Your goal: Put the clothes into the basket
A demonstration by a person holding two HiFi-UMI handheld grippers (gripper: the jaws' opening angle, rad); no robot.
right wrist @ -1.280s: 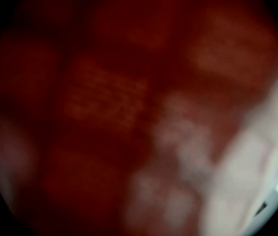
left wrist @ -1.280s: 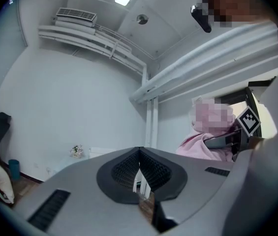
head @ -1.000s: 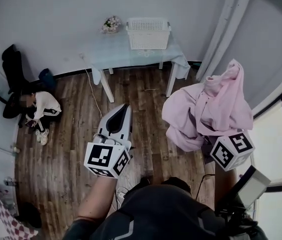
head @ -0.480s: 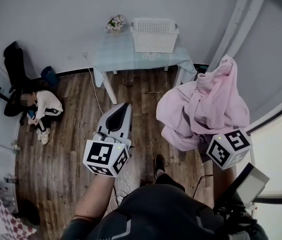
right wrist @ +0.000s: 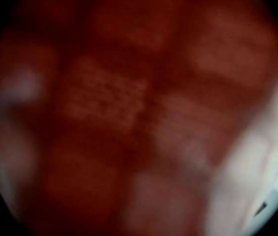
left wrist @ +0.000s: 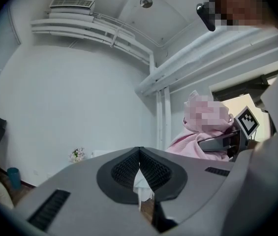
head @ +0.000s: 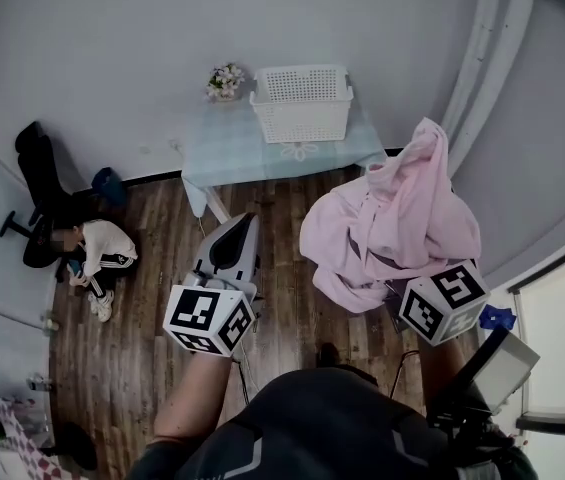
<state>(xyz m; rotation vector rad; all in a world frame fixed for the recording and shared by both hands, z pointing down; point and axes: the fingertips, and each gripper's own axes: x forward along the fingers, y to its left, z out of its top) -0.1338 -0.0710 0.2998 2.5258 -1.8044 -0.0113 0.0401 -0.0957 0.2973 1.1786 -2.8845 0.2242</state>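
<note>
Head view: right hand-held gripper [head: 444,303] holds pink garment [head: 387,218]; left hand-held gripper [head: 243,224] closed; basket [head: 303,118] ahead

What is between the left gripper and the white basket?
In the head view, only a strip of wooden floor and the front of the cloth-covered table lie between the left gripper and the basket.

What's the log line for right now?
left gripper: shut, empty | right gripper: carries pink garment, jaws hidden | basket: on table
</note>
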